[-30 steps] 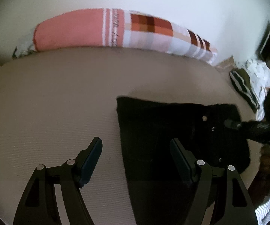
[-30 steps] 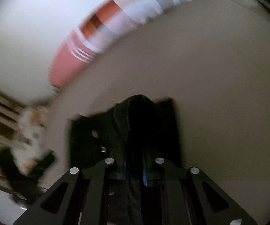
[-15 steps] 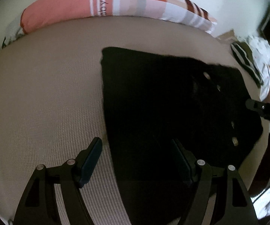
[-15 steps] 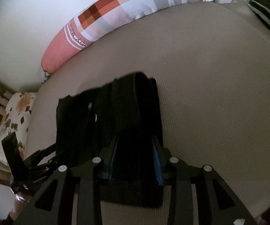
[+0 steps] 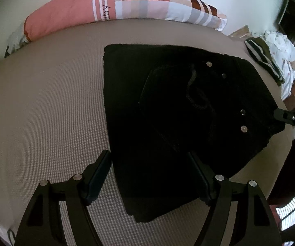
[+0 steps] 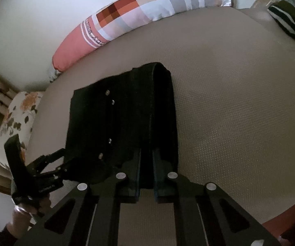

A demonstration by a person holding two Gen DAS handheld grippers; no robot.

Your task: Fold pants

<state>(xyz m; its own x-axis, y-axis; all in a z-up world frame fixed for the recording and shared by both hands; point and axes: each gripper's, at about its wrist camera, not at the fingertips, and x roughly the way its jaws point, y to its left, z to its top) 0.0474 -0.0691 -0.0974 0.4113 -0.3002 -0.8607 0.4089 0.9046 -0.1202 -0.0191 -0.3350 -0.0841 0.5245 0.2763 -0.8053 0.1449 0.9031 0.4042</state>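
Your right gripper [image 6: 146, 162] is pinched tight on the near edge of the black pants [image 5: 178, 112] — the thick folded band runs straight away from its jaws. Your left gripper [image 5: 149, 164] is wide and holds nothing; one finger hangs over the bed [image 5: 44, 102], the other over the cloth. The pants lie flat, stretching ahead toward the long pillow [image 5: 126, 6]. Your right hand is nearer.

The folded pants [image 5: 178, 123] lie on the bed [image 5: 44, 112], right of centre in the left wrist frame. A long pillow [image 5: 126, 6] lies behind them along the wall, and clothes [image 5: 270, 61], seemingly heaped, sit at upper right.
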